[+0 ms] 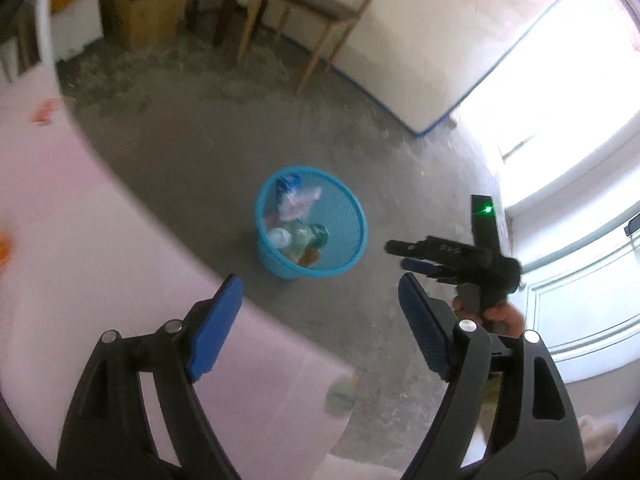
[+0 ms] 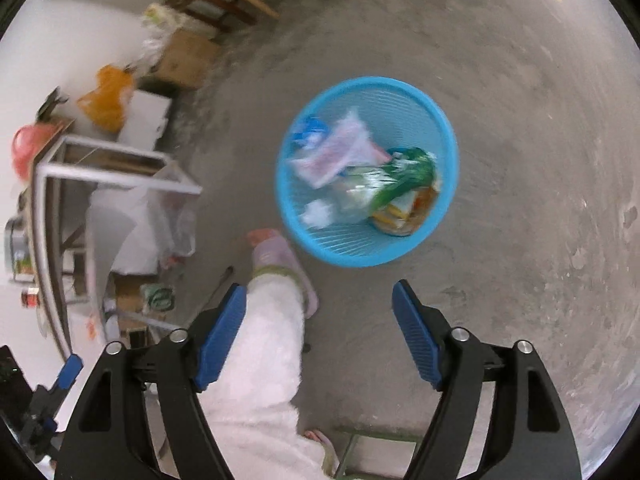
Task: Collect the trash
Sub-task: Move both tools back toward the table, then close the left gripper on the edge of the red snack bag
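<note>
The left hand-held gripper (image 1: 320, 292) is wide apart and holds nothing; its blue pads (image 1: 218, 324) hang above the edge of the pink counter (image 1: 80, 240) and the grey floor (image 1: 200, 148). The right hand-held gripper (image 2: 320, 300) is also spread wide and empty, above the floor. In the left wrist view the right one appears as a dark tool to the right of the blue basket (image 1: 352, 216), with a green light on it. The basket stands on the floor, in front of both grippers and apart from them. Inside it lies the trash (image 2: 360, 176): a clear bottle, a green wrapper, a pinkish plastic bag, and something orange at the bottom. Just beside the basket, on its counter side, a foot in a pink slipper (image 2: 280, 256) is seen under a white fluffy trouser leg (image 2: 264, 360). Beyond the basket a wooden chair (image 1: 316, 8) stands near the white wall.
</note>
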The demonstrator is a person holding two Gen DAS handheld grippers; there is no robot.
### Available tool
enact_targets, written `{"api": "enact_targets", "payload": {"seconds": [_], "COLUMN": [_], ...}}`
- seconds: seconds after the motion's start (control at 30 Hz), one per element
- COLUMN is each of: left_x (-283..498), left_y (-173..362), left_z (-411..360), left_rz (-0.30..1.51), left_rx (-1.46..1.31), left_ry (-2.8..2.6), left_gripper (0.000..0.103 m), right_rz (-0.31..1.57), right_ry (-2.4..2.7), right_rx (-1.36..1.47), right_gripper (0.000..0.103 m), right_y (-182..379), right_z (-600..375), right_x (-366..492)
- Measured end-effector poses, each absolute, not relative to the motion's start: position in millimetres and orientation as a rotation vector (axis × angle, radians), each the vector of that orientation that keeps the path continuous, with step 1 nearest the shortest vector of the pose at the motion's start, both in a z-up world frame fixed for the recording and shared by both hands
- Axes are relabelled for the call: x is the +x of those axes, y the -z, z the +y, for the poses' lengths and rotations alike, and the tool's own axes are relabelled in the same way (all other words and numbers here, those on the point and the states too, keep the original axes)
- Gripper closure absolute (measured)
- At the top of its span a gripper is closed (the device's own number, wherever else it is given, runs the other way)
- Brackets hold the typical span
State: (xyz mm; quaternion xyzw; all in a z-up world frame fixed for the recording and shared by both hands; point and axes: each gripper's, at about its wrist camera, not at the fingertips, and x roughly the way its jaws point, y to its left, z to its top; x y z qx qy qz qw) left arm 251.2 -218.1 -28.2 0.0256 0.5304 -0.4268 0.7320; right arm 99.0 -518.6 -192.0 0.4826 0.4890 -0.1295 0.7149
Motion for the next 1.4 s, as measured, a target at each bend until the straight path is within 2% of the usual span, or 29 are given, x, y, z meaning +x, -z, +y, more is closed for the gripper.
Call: {"api": "enact_targets", "payload": {"seconds": [0.27,0.5,0.77,0.9,1.03,1.1,1.17,1.23,1.4], "left_x": [232,235,244,243,239,240,242,243,247], "left_y": [-3,12,34,49,56,58,61,63,64], "left_z": [-61,56,114,131,142,147,151,155,159], "left_rz": [0.954,0.918,0.915,0.932,0.94,0.937,0.94,0.944,0.952], "left_rx": [-0.131,-0.343,-0.484,-0.503,-0.529,-0.533,-0.54,-0.548,-0.542], "left_ry": [0.722,0.459,0.328,0.305,0.312,0.315,0.315,0.316,0.312], "left_gripper": [0.027,0.027,0.028,0.04,0.048,0.051,0.054,0.056,0.058], "right_rz": [0.998,0.979,1.017,1.021,1.071,1.107,1.125,1.128,1.115], "right_ry": [0.059,-0.159,-0.318,-0.253,-0.18,-0.174,-0.176,-0.188,-0.205], "right_rx": [0.886,0.602,0.394,0.29,0.146,0.102,0.088,0.091,0.103], "right_gripper": [0.025,0.025,0.025,0.026,0.037,0.049,0.074,0.087,0.096], "right_y": [90,20,-1,3,25,35,41,43,37], "right_z": [-438,-326,-207,-182,-162,-151,-143,-138,-137], "right_x": [134,190,270,309,338,346,345,339,319]}}
